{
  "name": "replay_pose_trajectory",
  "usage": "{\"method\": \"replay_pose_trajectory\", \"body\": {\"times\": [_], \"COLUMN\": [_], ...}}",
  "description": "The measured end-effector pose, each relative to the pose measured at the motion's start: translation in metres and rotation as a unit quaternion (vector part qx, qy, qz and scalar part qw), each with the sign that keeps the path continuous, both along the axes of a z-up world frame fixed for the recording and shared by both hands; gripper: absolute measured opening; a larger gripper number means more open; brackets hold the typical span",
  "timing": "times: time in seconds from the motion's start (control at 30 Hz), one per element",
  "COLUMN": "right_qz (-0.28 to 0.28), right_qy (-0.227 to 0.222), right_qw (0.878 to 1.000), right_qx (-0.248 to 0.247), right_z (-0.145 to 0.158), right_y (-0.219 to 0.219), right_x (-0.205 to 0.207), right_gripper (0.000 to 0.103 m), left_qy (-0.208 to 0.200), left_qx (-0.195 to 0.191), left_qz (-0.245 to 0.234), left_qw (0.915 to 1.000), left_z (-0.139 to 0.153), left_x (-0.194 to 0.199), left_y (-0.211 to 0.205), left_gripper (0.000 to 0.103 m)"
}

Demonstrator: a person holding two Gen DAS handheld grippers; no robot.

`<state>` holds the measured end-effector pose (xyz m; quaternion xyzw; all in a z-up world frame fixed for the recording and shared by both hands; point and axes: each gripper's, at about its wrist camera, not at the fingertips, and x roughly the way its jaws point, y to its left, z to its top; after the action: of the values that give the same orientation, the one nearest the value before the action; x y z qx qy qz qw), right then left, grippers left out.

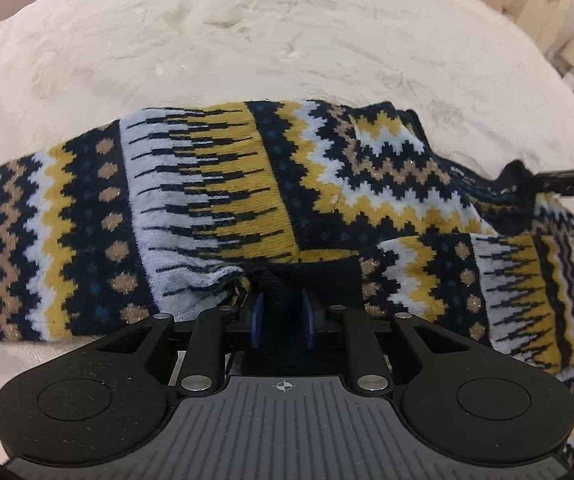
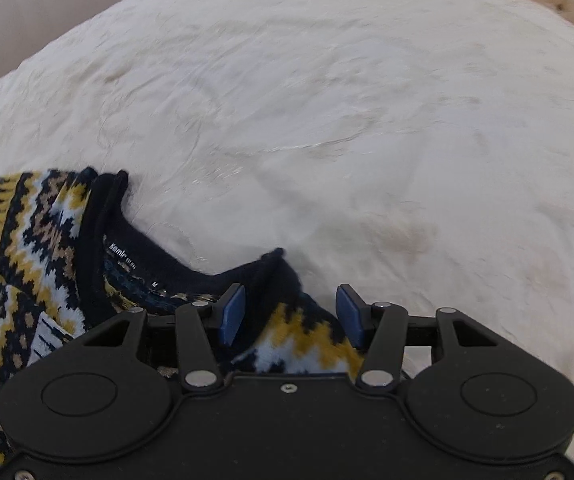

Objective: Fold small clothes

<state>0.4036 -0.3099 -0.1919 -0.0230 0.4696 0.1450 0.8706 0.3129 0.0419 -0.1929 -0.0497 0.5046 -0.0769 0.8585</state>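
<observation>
Left wrist view: sweater (image 1: pixel 247 200) on cream plush bedspread (image 1: pixel 247 40).

Right hand-held gripper (image 2: pixel 291 314) jaws apart over patterned sweater (image 2: pixel 47 248) shoulder, cream blanket (image 2: pixel 347 120) beyond.

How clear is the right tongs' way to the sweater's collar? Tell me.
Probably clear, yes. The right tongs stand open over the sweater, with the dark collar lying just ahead of the left pad on the white cover; nothing sits between.
</observation>
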Motion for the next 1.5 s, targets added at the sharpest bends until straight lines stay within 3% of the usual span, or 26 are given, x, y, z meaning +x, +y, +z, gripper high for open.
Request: {"method": "replay_pose_trajectory", "body": {"times": [0.07,0.2,0.27,0.33,0.47,0.57,0.63,0.7,0.77,0.83,0.87,0.93,0.97,1.0,1.1,1.3,1.5], "right_qz": [0.010,0.022,0.026,-0.015,-0.078,-0.072,-0.083,-0.107,-0.128,-0.135,-0.135,-0.138,-0.141,-0.142,-0.151,-0.183,-0.225], "right_qy": [0.011,0.019,0.008,-0.013,0.011,0.004,-0.004,-0.019,-0.037,-0.051,-0.056,-0.058,-0.056,-0.052,-0.031,-0.001,-0.007], "right_qw": [1.000,1.000,0.999,0.998,0.997,0.997,0.997,0.994,0.991,0.989,0.989,0.989,0.988,0.988,0.988,0.981,0.971], "right_qx": [-0.001,-0.007,-0.024,-0.052,-0.015,-0.016,0.000,0.008,0.012,0.014,0.015,0.015,0.013,0.013,0.027,0.064,0.081], "right_z": [-0.005,-0.009,-0.005,0.000,-0.016,-0.018,-0.011,-0.001,0.010,0.021,0.025,0.029,0.031,0.031,0.030,0.025,0.028], "right_y": [0.004,0.014,0.016,0.006,-0.009,-0.003,-0.009,-0.019,-0.024,-0.028,-0.027,-0.028,-0.028,-0.027,-0.026,-0.027,-0.052], "right_x": [0.001,-0.005,-0.010,-0.012,-0.009,-0.011,-0.014,-0.022,-0.037,-0.057,-0.063,-0.085,-0.096,-0.104,-0.134,-0.189,-0.200], "right_gripper": [0.057,0.021,0.017,0.015,0.015,0.028,0.048,0.061,0.062,0.074,0.077,0.078,0.079,0.080,0.083,0.083,0.083], "left_qy": [-0.004,-0.010,-0.010,-0.007,-0.005,-0.003,-0.001,0.002,0.005,0.009,0.012,0.017,0.022,0.026,0.023,0.034,0.033], "left_qx": [-0.006,-0.001,-0.002,-0.005,-0.006,-0.005,-0.006,-0.006,-0.006,-0.011,-0.018,-0.039,-0.051,-0.055,-0.025,-0.023,-0.015], "left_qz": [0.004,0.007,0.011,0.013,0.011,0.012,0.013,0.012,0.010,0.008,0.005,-0.009,-0.021,-0.033,-0.046,-0.034,-0.036], "left_qw": [1.0000,0.9999,0.9999,0.9999,0.9999,0.9999,0.9999,0.9999,0.9999,0.9999,0.9998,0.9990,0.9982,0.9976,0.9984,0.9986,0.9987], "left_z": [0.000,0.001,0.002,0.003,0.003,0.003,0.003,0.004,0.005,0.006,0.006,0.008,0.008,0.009,0.014,0.024,0.033], "left_x": [-0.002,-0.004,-0.005,-0.004,-0.003,-0.002,-0.001,-0.001,0.000,0.000,0.000,0.000,0.000,-0.001,-0.009,-0.040,-0.062], "left_y": [0.002,-0.001,0.000,0.001,0.002,0.003,0.003,0.002,0.001,0.000,-0.001,-0.001,-0.003,-0.006,-0.013,0.000,0.011], "left_gripper": [0.020,0.020,0.020,0.021,0.021,0.021,0.021,0.022,0.024,0.030,0.038,0.060,0.077,0.082,0.082,0.082,0.082]}}
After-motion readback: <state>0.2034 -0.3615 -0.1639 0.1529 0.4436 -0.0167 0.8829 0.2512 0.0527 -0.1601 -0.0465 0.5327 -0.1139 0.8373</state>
